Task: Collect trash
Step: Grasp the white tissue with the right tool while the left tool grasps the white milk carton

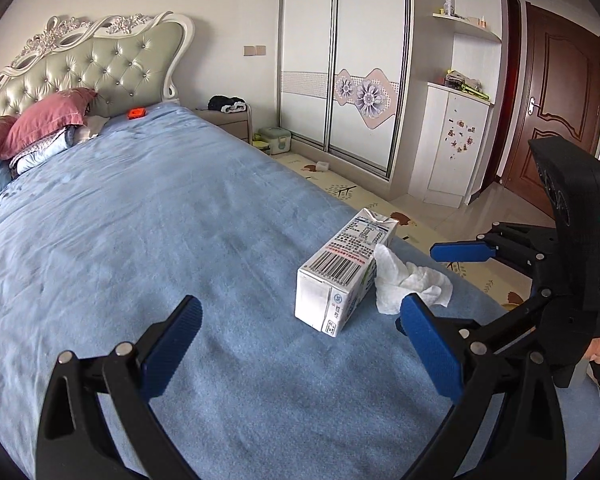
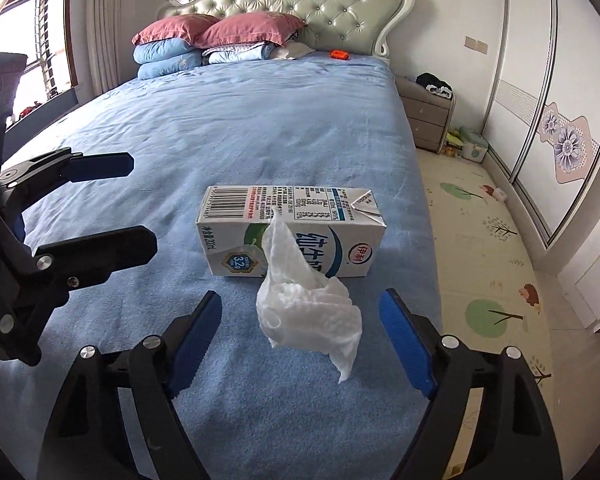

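Bare blue bedspread [image 2: 260,120] beyond milk carton [image 2: 292,232]; crumpled tissue [image 2: 308,312] against its near side

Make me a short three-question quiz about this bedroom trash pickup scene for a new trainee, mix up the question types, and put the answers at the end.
1. True or false: the milk carton stands upright on the bed.
2. Which item lies between the right gripper's open jaws? A) crumpled tissue B) orange object C) pillow
3. Fill in: the tissue leans against the ____.

Key
1. False: it lies on its side.
2. A; the pads are not yet pressing it.
3. Milk carton.
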`<act>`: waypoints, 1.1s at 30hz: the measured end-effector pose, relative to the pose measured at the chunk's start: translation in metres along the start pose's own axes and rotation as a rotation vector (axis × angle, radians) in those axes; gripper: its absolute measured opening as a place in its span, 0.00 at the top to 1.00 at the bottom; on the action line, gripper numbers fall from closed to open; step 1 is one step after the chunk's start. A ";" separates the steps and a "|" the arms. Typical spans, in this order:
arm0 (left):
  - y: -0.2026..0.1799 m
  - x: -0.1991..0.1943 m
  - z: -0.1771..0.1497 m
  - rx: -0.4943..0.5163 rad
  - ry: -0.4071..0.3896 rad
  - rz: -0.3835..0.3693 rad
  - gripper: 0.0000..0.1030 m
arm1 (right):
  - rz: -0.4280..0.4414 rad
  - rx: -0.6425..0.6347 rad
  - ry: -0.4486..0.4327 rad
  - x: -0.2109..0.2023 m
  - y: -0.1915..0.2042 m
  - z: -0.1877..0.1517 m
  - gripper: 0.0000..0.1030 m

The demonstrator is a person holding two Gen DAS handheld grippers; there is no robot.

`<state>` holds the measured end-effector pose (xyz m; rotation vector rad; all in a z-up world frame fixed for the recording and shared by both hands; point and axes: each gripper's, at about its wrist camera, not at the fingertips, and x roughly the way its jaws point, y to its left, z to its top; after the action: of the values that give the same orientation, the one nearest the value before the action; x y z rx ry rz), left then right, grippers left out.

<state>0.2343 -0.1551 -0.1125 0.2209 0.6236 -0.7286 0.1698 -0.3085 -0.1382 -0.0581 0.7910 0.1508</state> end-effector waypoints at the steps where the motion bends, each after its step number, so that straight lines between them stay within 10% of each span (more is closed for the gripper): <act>1: 0.000 0.001 0.001 0.002 -0.001 0.001 0.04 | 0.003 0.002 0.010 0.003 -0.001 0.001 0.37; 7: 0.000 0.010 0.004 -0.006 0.017 -0.013 0.04 | 0.011 0.030 0.040 0.006 -0.009 0.002 0.80; 22: 0.000 0.071 0.020 -0.053 0.118 -0.076 0.04 | 0.143 0.156 -0.133 -0.062 -0.041 -0.007 0.80; 24: -0.007 0.075 0.024 -0.040 0.111 -0.083 0.09 | 0.151 0.162 -0.135 -0.064 -0.044 -0.009 0.80; 29: -0.030 0.091 0.023 0.008 0.194 -0.098 0.62 | 0.152 0.180 -0.146 -0.074 -0.051 -0.016 0.80; 33: -0.045 0.082 0.021 0.028 0.189 -0.068 0.63 | 0.149 0.191 -0.167 -0.089 -0.056 -0.023 0.80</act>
<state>0.2603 -0.2418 -0.1434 0.2978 0.8038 -0.7875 0.1009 -0.3765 -0.0913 0.1919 0.6400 0.2174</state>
